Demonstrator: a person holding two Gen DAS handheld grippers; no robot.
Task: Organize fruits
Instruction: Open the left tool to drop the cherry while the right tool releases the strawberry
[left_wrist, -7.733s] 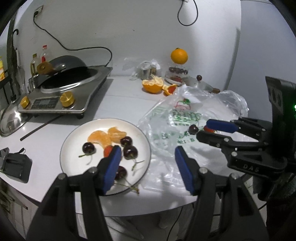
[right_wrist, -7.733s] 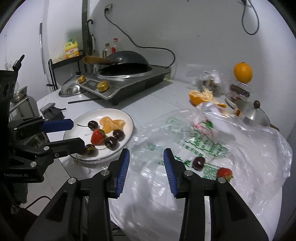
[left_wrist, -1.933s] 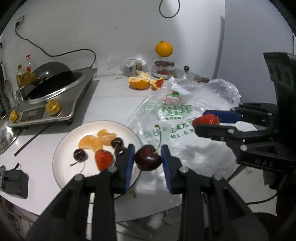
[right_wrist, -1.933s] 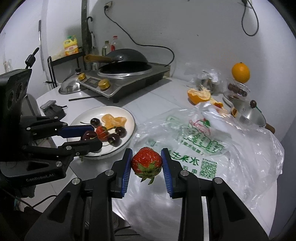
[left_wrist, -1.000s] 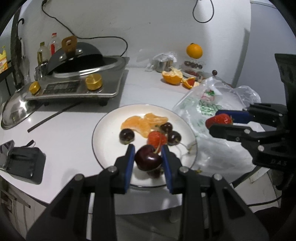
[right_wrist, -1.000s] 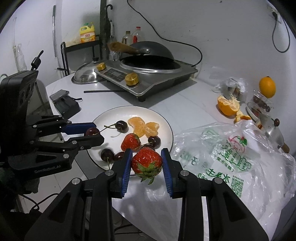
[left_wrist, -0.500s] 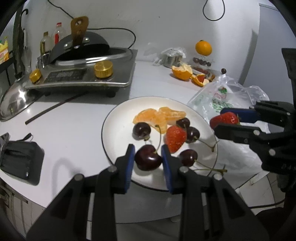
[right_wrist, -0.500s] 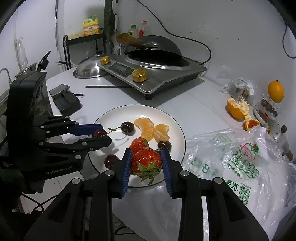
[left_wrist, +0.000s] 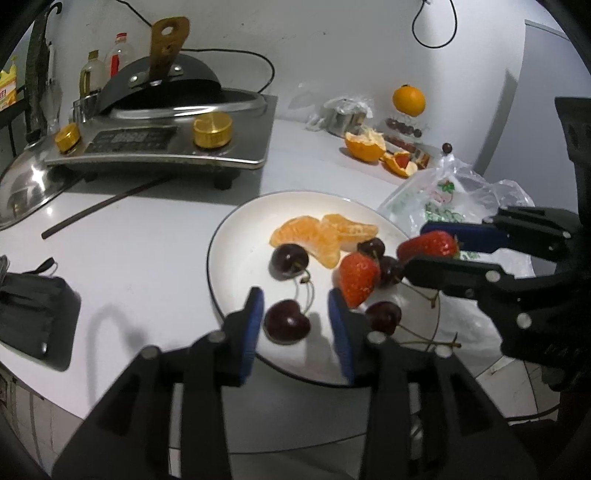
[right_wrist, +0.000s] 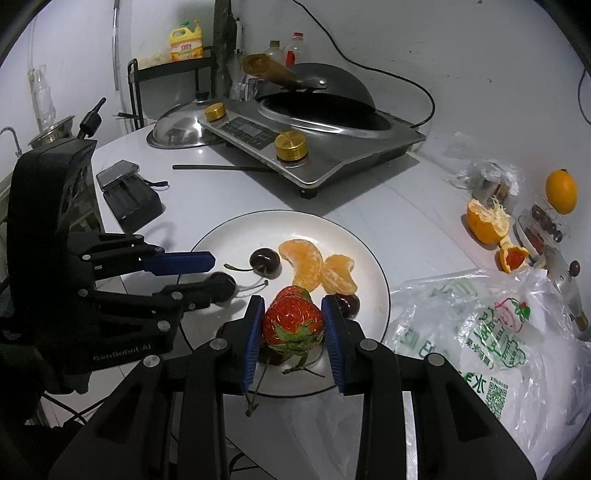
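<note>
Worktop (left_wrist: 140, 258): white, rounded near edge; carries everything below.
Cooker (right_wrist: 314, 136): steel induction unit at the far left, two gold knobs, black wok on top with a wooden handle.
Steel lid (right_wrist: 177, 129): dome lying on the worktop just left of the cooker.
Plastic bag (right_wrist: 480, 332): clear with green print, crumpled, at the right, its edge just beside the plate.
Plate (left_wrist: 236, 251): white with a dark rim, near-centre of the worktop; holds the sorted fruit.
Left gripper (left_wrist: 295, 319): low over the near-left part of the plate; jaws opening, blue pads standing clear on either side of a cherry.
Right gripper (right_wrist: 291, 325): over the near-right part of the plate; jaws clamped on a strawberry, pads pressing both its flanks.
Black pouch (left_wrist: 33, 317): flat on the worktop at the near left, well apart from the plate.
Whole orange (left_wrist: 408, 100): far right, perched on a clear container.
Peeled orange (left_wrist: 364, 146): opened peel on the worktop in front of that.
Orange segments (left_wrist: 321, 236): two, on the far part of the plate, touching each other.
Held strawberry (right_wrist: 292, 319): red, leaves toward the camera, between the right jaws above the plate.
Second strawberry (left_wrist: 358, 275): lying on the plate, right of centre.
Cherry (left_wrist: 287, 322): dark, resting on the plate between the left pads, stem up.
Other cherries (left_wrist: 290, 256): several more on the plate, around the lying strawberry and the segments.
</note>
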